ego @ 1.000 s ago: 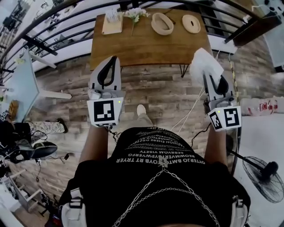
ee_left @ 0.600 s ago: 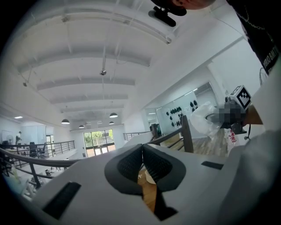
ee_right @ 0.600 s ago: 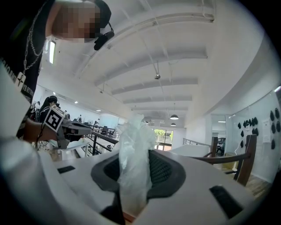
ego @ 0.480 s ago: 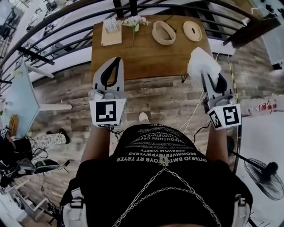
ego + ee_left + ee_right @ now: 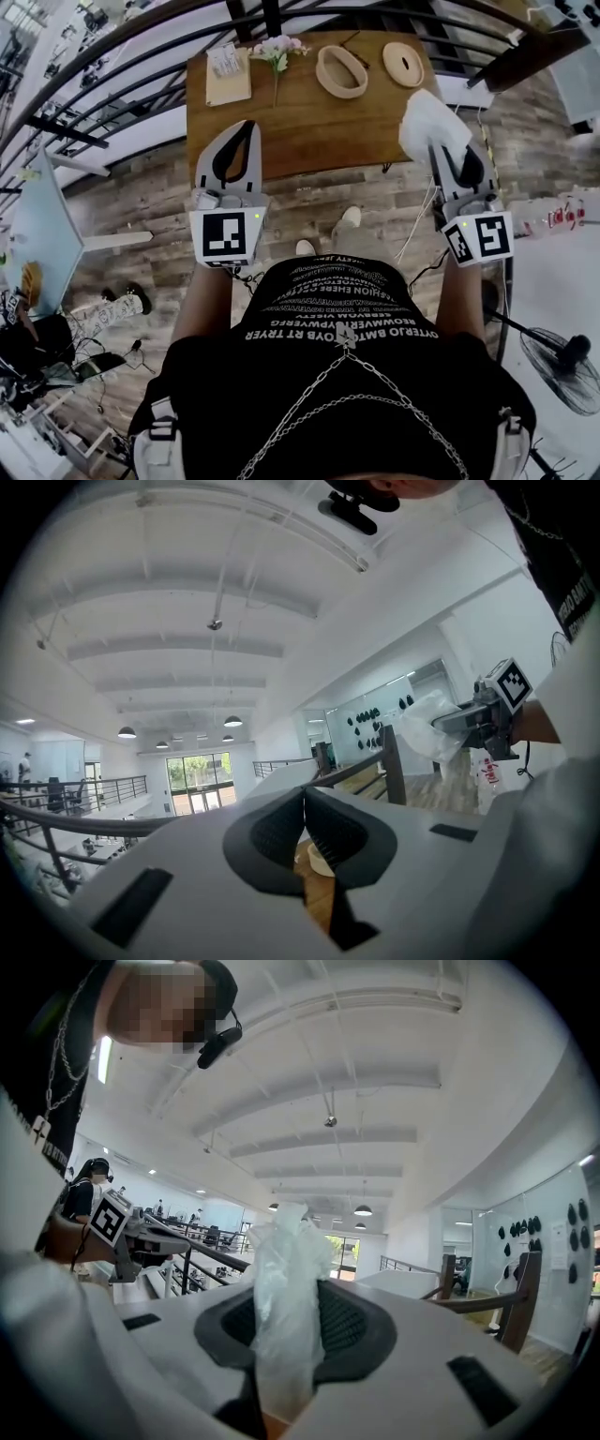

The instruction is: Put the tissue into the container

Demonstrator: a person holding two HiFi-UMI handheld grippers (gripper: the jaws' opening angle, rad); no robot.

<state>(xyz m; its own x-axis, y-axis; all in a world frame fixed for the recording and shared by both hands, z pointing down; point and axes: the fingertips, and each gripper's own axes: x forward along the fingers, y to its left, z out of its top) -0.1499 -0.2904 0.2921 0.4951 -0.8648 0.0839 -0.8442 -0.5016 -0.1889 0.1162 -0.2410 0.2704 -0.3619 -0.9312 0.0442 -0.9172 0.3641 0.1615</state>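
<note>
The tissue (image 5: 281, 1260) hides the right gripper's (image 5: 284, 1290) jaw tips; between the left gripper's (image 5: 305, 801) jaws, only a sliver of container (image 5: 322, 860) shows.

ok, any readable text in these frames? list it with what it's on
No text reads cleanly.
Black shirt: rows of white capitals, upside down, too distorted to quote.
White package at the right edge: red print, too small.
White item on the tan board: marks too small.
Marker cubes: square code patterns, no words.
</note>
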